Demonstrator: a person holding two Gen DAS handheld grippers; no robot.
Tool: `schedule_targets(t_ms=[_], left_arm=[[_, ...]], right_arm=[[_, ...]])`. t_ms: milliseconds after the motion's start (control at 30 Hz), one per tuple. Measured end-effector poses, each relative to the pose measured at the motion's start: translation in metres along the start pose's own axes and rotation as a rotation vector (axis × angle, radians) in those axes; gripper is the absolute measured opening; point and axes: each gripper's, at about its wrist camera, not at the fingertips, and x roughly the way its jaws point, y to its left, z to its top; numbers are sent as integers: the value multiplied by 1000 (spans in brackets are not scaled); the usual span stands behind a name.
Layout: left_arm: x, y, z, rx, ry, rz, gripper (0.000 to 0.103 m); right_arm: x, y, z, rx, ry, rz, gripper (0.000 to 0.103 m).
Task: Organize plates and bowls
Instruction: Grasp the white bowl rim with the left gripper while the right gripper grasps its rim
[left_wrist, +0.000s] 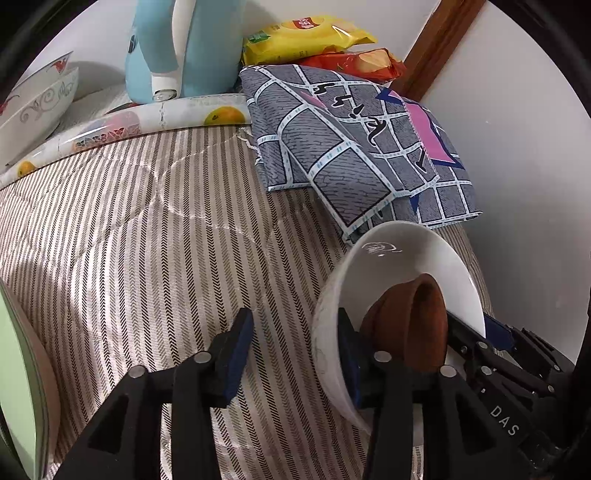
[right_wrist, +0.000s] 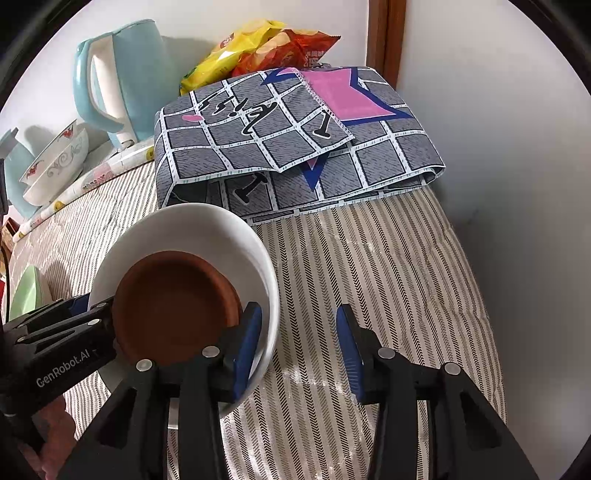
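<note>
- Sitting on the striped cloth (right_wrist: 388, 258) is a white bowl (right_wrist: 207, 229) with a brown clay saucer (right_wrist: 173, 299) nested inside it.
- In the right wrist view the bowl lies at about eight o'clock; in the left wrist view it lies at about four o'clock.
- Left gripper (left_wrist: 291, 354): jaws parted to a middling gap, straddling the bowl's wall, one pad inside and one well clear outside; nothing is clamped.
- Right gripper (right_wrist: 299, 350): jaws likewise parted, one blue pad inside the bowl's rim beside the saucer, the other apart over the cloth; nothing is clamped.
- A folded grey patterned cloth (right_wrist: 295, 147) lies just behind the bowl at twelve o'clock.
- Behind it are snack packets (right_wrist: 258, 48) and a pale blue kettle (right_wrist: 122, 77) at eleven o'clock.
- A floral bowl (right_wrist: 55, 166) stands at ten o'clock.
- A green plate (left_wrist: 22, 387) edges in at eight o'clock in the left wrist view.
</note>
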Motion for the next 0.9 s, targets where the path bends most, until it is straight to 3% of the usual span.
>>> schedule_targets(t_ms=[367, 633, 733, 900], left_arm=[[-1, 1, -2, -22, -8, -9, 42], [-3, -13, -4, 10, -34, -42, 13], [-1, -17, -3, 15, -43, -35, 13], [1, -19, -1, 25, -37, -36, 12]], right_arm=[[0, 0, -1, 25, -7, 19, 38], [-1, 9, -2, -10, -27, 20, 23], [-2, 13, -3, -20, -28, 29, 12], [-3, 13, -3, -8, -29, 32, 12]])
